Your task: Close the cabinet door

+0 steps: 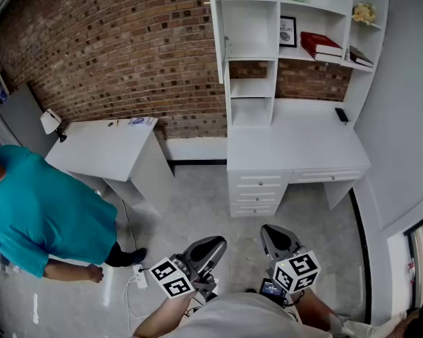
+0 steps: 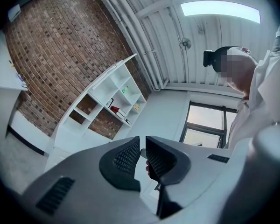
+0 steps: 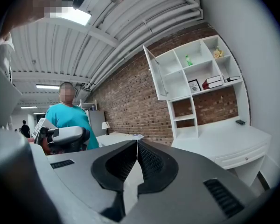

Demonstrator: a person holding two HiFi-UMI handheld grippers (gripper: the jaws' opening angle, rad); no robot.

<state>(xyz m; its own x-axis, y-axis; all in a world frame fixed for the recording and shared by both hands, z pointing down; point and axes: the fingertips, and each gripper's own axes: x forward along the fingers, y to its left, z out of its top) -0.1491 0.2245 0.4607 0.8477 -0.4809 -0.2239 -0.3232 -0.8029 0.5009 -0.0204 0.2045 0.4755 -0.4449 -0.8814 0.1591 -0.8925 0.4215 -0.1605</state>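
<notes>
The white cabinet door (image 1: 217,27) stands open at the upper left of the white shelf unit (image 1: 254,62) over the desk; in the right gripper view the door (image 3: 155,73) swings out to the left of the shelves. Both grippers are low in the head view, far from the cabinet. My left gripper (image 1: 206,251) (image 2: 143,146) points slightly upward, its jaws a narrow gap apart with nothing between them. My right gripper (image 1: 276,239) (image 3: 137,143) is shut and empty, its pads touching at the tips.
A white desk (image 1: 296,150) with drawers sits under the shelves, a dark remote (image 1: 342,115) on it. Red books (image 1: 323,46) lie on a shelf. A white side table (image 1: 106,146) stands at left. A person in a teal shirt (image 1: 42,217) is nearby. A power strip (image 1: 139,280) lies on the floor.
</notes>
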